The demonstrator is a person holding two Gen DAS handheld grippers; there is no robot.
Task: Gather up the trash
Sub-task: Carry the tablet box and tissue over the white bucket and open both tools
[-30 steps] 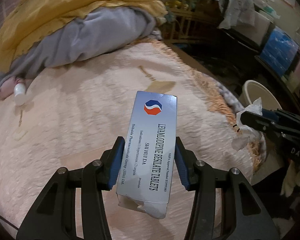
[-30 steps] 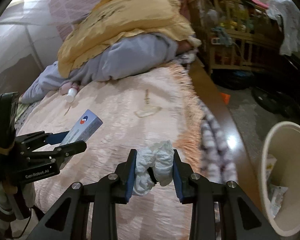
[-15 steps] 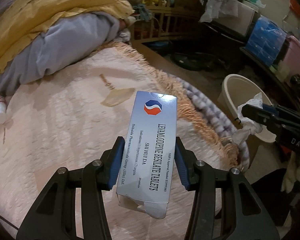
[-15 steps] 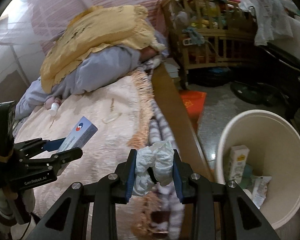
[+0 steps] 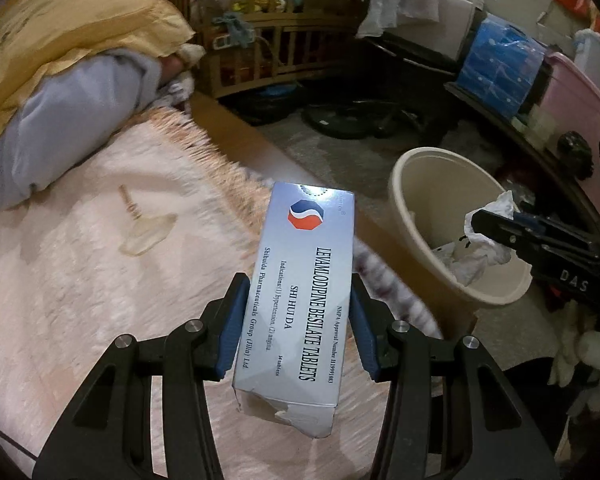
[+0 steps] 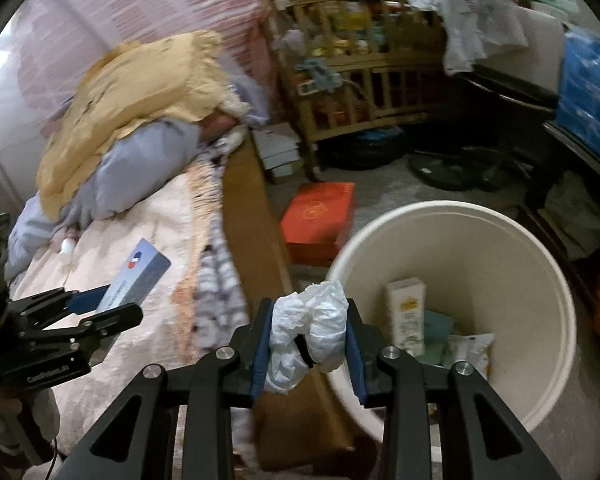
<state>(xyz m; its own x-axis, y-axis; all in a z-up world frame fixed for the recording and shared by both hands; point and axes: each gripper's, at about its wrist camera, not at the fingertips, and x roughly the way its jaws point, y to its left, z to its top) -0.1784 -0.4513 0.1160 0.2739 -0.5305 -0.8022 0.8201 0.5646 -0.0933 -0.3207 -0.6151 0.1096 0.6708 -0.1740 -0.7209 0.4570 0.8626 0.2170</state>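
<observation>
Now both tongs (image 5: 296, 316) (image 6: 307, 344) nearer bin (image 6: 548, 280), w/ trash.

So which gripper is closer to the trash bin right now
Right. The right gripper, holding crumpled tissue, is at the bin's rim; the left gripper, with the tablet box, is over the bed.

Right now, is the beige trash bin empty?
No, the beige trash bin already holds a carton and wrappers.
</observation>
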